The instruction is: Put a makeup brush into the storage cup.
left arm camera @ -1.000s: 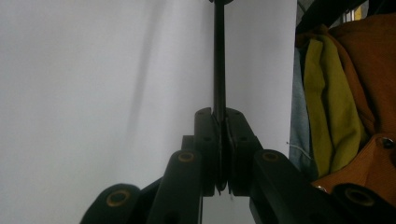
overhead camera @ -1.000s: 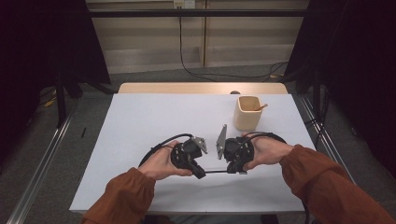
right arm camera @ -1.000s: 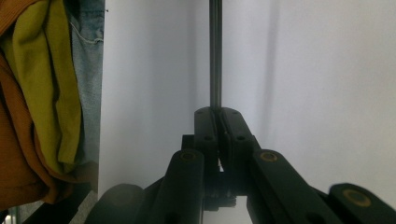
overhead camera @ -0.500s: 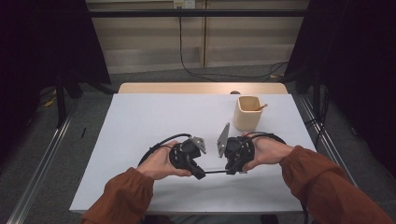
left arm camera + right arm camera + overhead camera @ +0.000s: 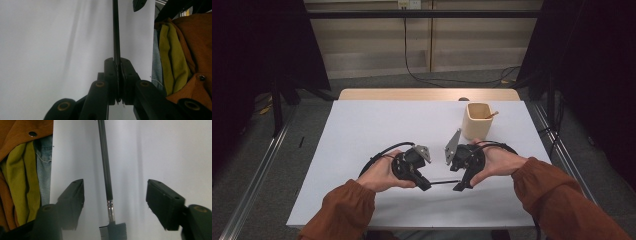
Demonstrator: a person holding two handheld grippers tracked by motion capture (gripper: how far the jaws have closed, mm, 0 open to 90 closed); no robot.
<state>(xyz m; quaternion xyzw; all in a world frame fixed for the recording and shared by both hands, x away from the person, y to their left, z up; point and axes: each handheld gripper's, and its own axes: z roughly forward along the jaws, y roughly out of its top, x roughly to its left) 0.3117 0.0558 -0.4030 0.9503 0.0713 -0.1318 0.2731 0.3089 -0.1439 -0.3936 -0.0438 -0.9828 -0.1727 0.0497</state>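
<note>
Nearest you, your left gripper (image 5: 117, 82) is clamped tight on the thin black handle of the slim black comb-headed brush (image 5: 106, 170), which runs level above the white table (image 5: 362, 125) toward your right gripper (image 5: 113, 202). That one's jaws are spread wide, the brush's toothed head sitting between them, touching neither. Farther back stands a beige square cup (image 5: 477, 120) with a wooden stick inside.

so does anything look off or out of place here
Nothing spilled or damaged. The one odd thing is how the thin black brush is held: the left tool pinches its handle end, while the comb end sits between the right tool's open jaws, ungripped. The cup stands upright.
</note>
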